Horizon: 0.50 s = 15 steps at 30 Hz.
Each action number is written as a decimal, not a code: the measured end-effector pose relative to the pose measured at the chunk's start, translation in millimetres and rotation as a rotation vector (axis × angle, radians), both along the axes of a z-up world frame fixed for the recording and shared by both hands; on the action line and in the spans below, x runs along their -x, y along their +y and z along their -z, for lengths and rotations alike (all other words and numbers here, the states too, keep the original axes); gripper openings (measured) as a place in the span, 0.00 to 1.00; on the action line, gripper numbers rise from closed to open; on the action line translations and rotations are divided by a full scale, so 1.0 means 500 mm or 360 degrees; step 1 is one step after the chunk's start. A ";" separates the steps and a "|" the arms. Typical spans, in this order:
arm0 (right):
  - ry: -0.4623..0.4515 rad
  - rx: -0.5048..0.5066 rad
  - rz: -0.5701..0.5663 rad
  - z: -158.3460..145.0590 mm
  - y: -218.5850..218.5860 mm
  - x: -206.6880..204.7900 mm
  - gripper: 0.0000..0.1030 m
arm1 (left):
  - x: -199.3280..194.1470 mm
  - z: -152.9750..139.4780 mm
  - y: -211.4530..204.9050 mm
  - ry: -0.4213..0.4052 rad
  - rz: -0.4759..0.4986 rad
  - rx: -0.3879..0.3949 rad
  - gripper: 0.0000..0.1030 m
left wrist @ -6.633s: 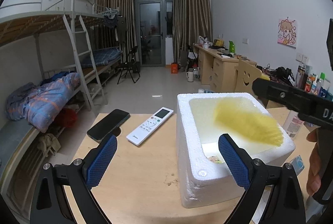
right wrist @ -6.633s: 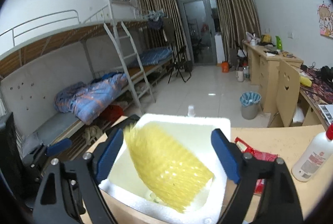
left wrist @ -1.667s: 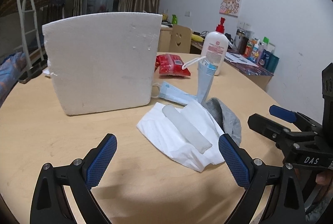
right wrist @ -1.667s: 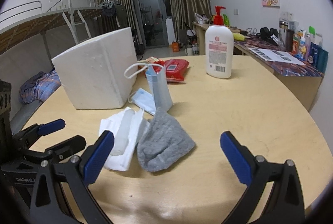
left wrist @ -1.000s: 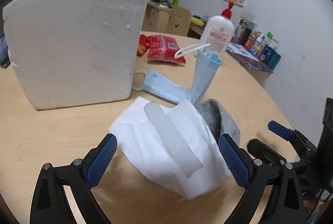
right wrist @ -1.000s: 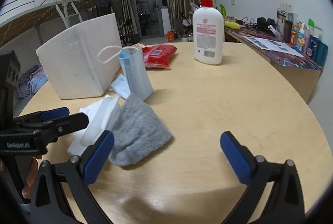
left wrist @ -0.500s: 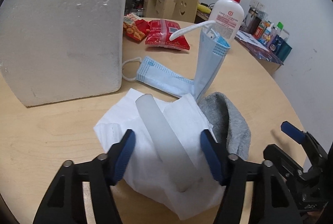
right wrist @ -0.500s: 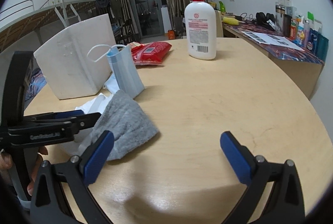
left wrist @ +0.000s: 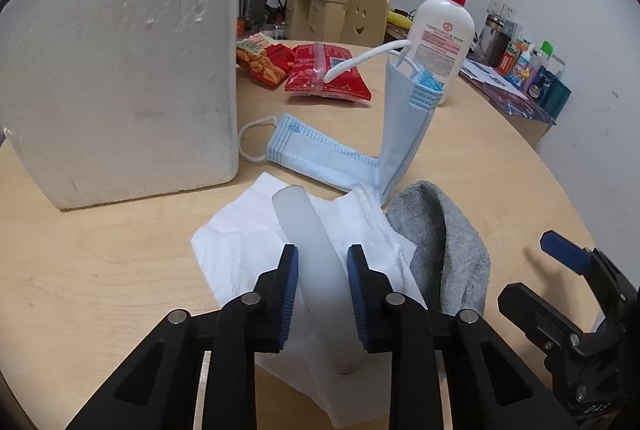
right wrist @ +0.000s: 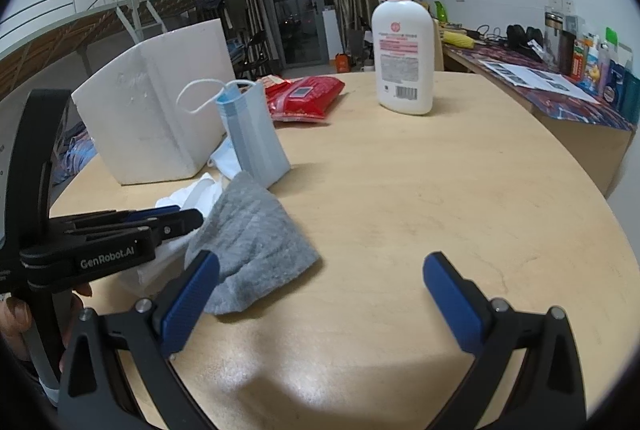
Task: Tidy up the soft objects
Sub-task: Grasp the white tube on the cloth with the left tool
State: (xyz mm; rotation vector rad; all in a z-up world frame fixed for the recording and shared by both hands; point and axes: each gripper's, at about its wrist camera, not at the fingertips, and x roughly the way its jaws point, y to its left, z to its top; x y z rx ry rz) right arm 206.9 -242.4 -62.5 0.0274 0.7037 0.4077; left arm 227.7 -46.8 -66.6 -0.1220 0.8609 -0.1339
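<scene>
- Blue-padded jaws of the left gripper [left wrist: 322,262] have just been closing on a translucent white foam tube [left wrist: 308,242]; the pads now sit against its two sides, so the tube reads as clamped.
- The tube lies on a crumpled white tissue [left wrist: 240,246], which rests on the round wooden table [left wrist: 92,270].
- A grey cloth [left wrist: 444,246] lies just beside the tissue, its edge tucked against it. Behind these, one blue face mask [left wrist: 316,150] lies flat and a second, folded blue face mask [left wrist: 404,126] stands upright.
- The white polystyrene box [left wrist: 120,70] stands near the pile, on the table's far side; from here its opening cannot be seen.
- The right gripper [right wrist: 320,282] hovers over bare table with its jaws wide apart and nothing between them, the grey cloth touching or just beside its left pad.
- Judgement: the step in hand is the pick-up of the foam tube. The next move calls for a clean lift clear of the tissue, which may cling and trail, then carriage over the box rim.
- Pump bottle [right wrist: 404,54] and red snack packets [right wrist: 304,98] stand well apart.
</scene>
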 end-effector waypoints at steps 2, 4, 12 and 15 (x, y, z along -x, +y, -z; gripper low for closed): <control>0.0008 -0.0005 -0.0003 0.001 -0.001 -0.002 1.00 | 0.002 -0.003 -0.002 -0.0012 0.0003 -0.0015 0.23; 0.0008 -0.0005 0.0000 -0.001 -0.003 -0.004 1.00 | 0.005 -0.007 -0.001 -0.0021 0.0001 -0.0023 0.21; 0.0003 0.0002 -0.0001 -0.002 -0.001 -0.004 1.00 | 0.026 -0.025 0.009 -0.0082 -0.0003 -0.0113 0.21; 0.0006 0.0006 -0.0004 -0.002 0.001 -0.005 1.00 | 0.028 -0.019 0.020 -0.0061 -0.0022 -0.0140 0.21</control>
